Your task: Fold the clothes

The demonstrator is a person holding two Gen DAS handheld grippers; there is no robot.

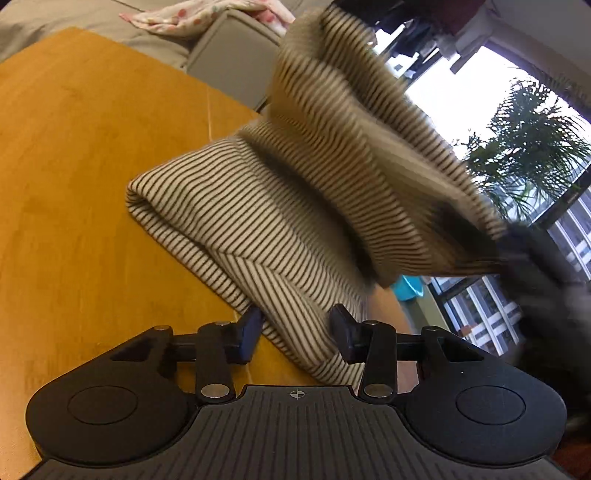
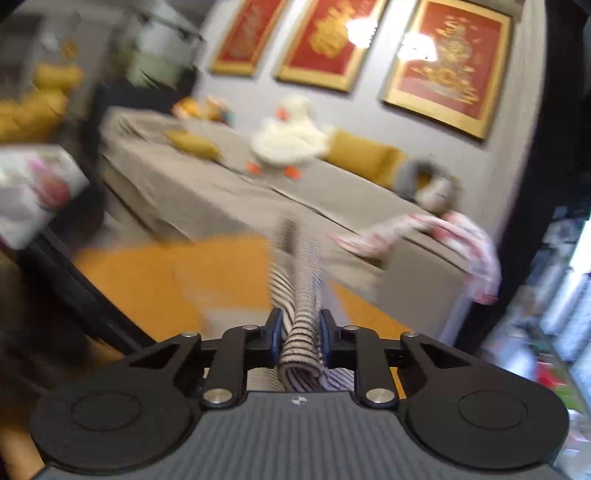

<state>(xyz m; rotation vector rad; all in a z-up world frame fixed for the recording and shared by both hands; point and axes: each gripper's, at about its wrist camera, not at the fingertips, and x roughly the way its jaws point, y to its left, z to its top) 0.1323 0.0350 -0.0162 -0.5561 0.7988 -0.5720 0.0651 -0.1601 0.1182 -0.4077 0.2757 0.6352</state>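
A cream garment with thin dark stripes (image 1: 236,206) lies partly folded on the orange wooden table (image 1: 74,184). Its right part is lifted into the air and blurred. My left gripper (image 1: 295,332) is open, its fingers on either side of the garment's near corner, which lies between them on the table. My right gripper (image 2: 298,332) is shut on a bunched fold of the striped garment (image 2: 299,325) and holds it up above the table (image 2: 147,280). The right wrist view is motion-blurred.
A grey sofa (image 2: 207,192) stands beyond the table with a plush duck (image 2: 288,140), yellow cushions and a pink dotted cloth (image 1: 184,16) on it. A window with a palm plant (image 1: 524,140) is to the right. Framed red pictures hang on the wall.
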